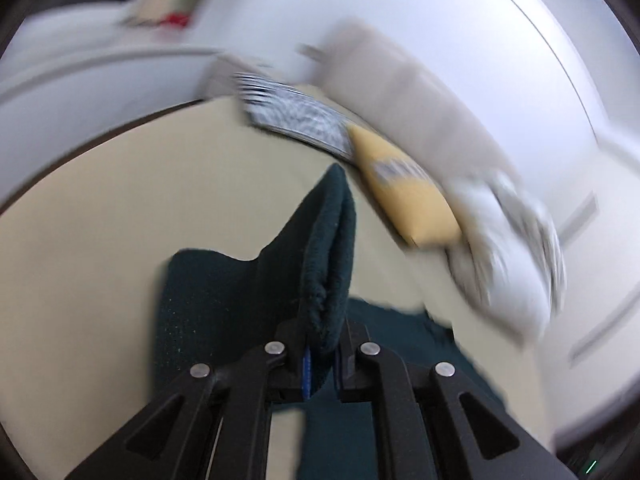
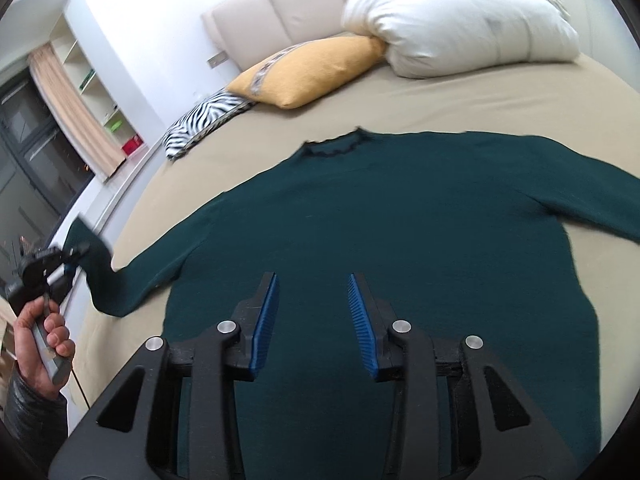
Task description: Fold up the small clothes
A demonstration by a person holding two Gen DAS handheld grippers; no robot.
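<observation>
Between the closed fingers of the left gripper (image 1: 320, 344) hangs the cuff of the soft, limp dark green knit sweater (image 2: 400, 232), best pinched at edges, which only the right wrist view shows spread flat on the beige bed (image 2: 480, 96) below the right gripper (image 2: 313, 320), its fingers apart and empty.

Dark green knit sweater (image 2: 400, 232): matt cloth, fine fuzzy nap; cuff edge thick, rough-looking in left wrist view.
Beige bed sheet (image 2: 500, 96): smooth matt cloth.
Yellow pillow (image 2: 316, 68): matt woven cloth, soft look.
Zebra-print cushion (image 2: 204, 120): cloth, slight sheen.
Padded cream headboard (image 2: 280, 8): smooth, leather-like.
Right hand-held gripper (image 2: 313, 320): matt black plastic body, ribbed blue pads (image 2: 266, 320), shiny metal pins.
Black sleeve (image 2: 28, 412): glossy, leather-like.
</observation>
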